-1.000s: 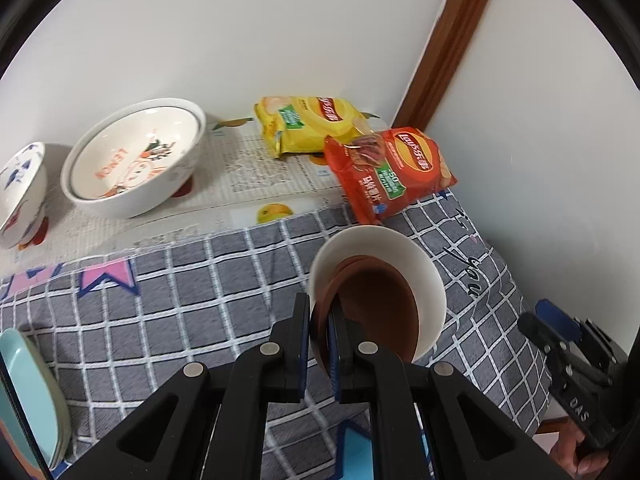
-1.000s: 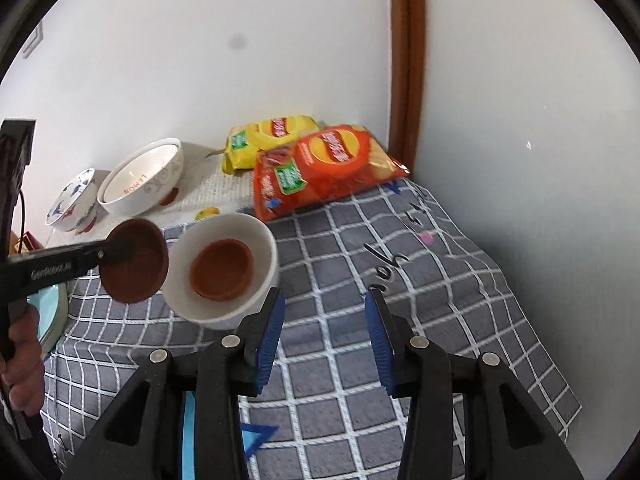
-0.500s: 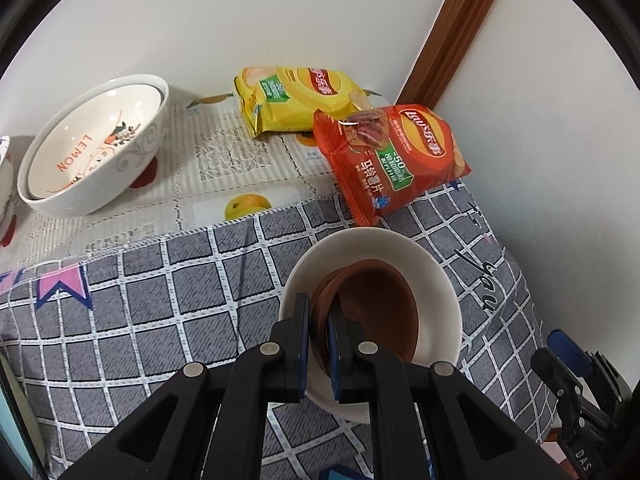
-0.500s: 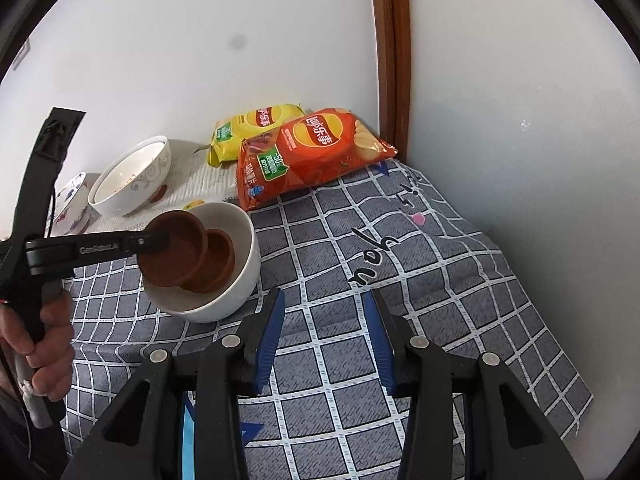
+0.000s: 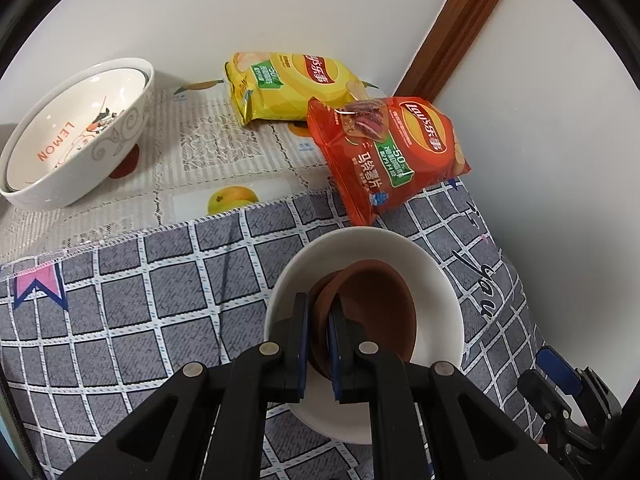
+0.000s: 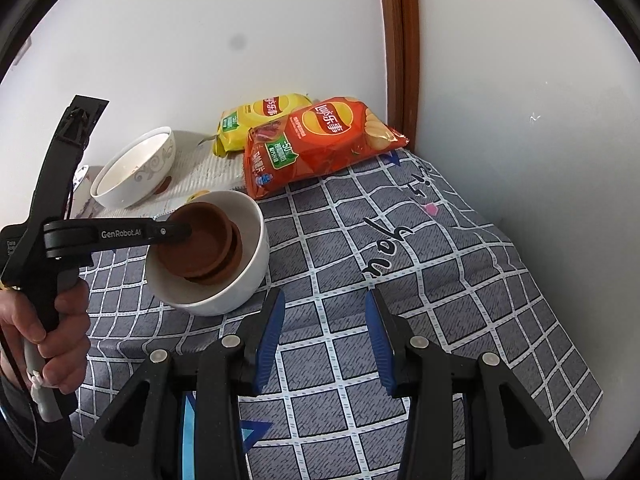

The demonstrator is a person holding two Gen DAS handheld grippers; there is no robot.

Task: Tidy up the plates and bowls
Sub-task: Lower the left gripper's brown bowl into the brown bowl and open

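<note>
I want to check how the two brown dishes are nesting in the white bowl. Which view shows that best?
The right wrist view: it shows the held brown dish from the side, overlapping the second brown dish inside the white bowl. In the left wrist view, the left hand-held gripper hides much of them.

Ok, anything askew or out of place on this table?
Two chip bags, yellow and red, lie among the dishes; the red overhangs the grey cloth. The held brown dish sits tilted in the white bowl.

Two saucers (image 6: 200, 244), seemingly nested, sit in the bowl (image 6: 248, 280) before chip bags (image 6: 320, 144).
</note>
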